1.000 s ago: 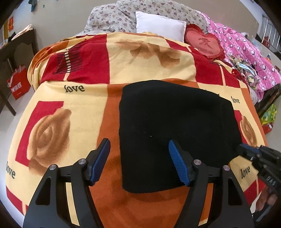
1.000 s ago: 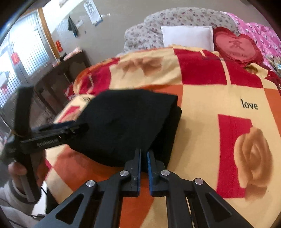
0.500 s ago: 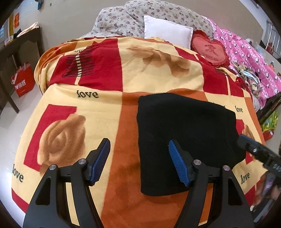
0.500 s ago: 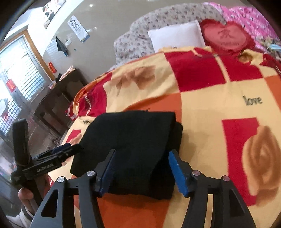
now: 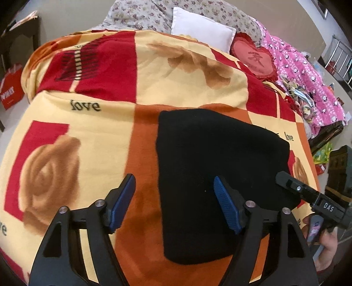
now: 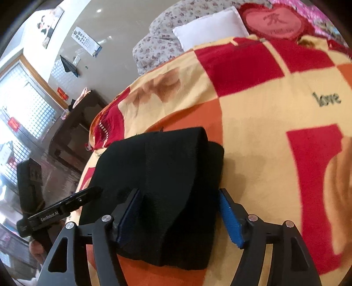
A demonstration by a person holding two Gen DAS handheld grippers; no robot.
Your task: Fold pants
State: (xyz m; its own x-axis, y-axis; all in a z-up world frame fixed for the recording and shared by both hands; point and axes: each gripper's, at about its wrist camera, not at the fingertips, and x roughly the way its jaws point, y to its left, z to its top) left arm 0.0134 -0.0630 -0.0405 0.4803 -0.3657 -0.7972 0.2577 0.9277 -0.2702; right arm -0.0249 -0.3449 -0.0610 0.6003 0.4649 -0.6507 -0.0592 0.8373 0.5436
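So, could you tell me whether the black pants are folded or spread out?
Folded: the black fabric pants lie as a compact stacked rectangle, layers showing at one edge.

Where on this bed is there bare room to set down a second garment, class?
Free: the blanket left of the folded black pants, over the rose print, and the red and yellow squares between pants and white pillow. Crowded: the headboard end, with pillow, heart cushion and pink quilt.

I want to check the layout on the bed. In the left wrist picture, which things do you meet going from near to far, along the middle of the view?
left gripper → folded black pants → rose blanket → white pillow → floral quilt.
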